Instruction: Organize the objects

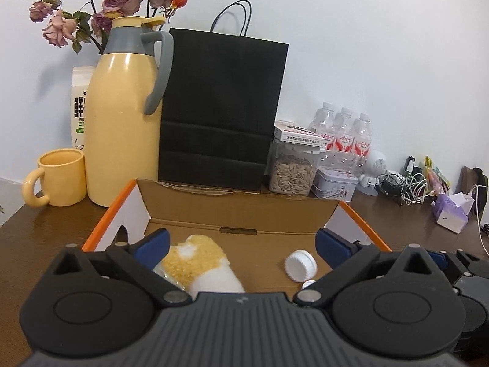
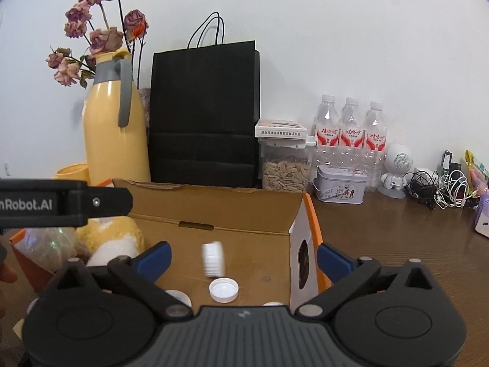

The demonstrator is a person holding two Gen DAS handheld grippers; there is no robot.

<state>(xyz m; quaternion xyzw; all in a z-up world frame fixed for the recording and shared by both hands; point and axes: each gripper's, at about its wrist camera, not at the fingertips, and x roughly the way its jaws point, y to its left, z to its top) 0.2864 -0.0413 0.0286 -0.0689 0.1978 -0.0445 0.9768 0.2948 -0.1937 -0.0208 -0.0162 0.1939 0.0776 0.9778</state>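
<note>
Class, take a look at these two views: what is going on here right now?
A person with a gripper in each hand is sorting small items into a cardboard box on a wooden table. Both the left gripper and the right gripper are over the box with jaws wide open, holding nothing. A plush toy lies in the box below the left gripper. A white cap, blurred, sits on edge below the right one, and another cap lies flat nearby.
</note>
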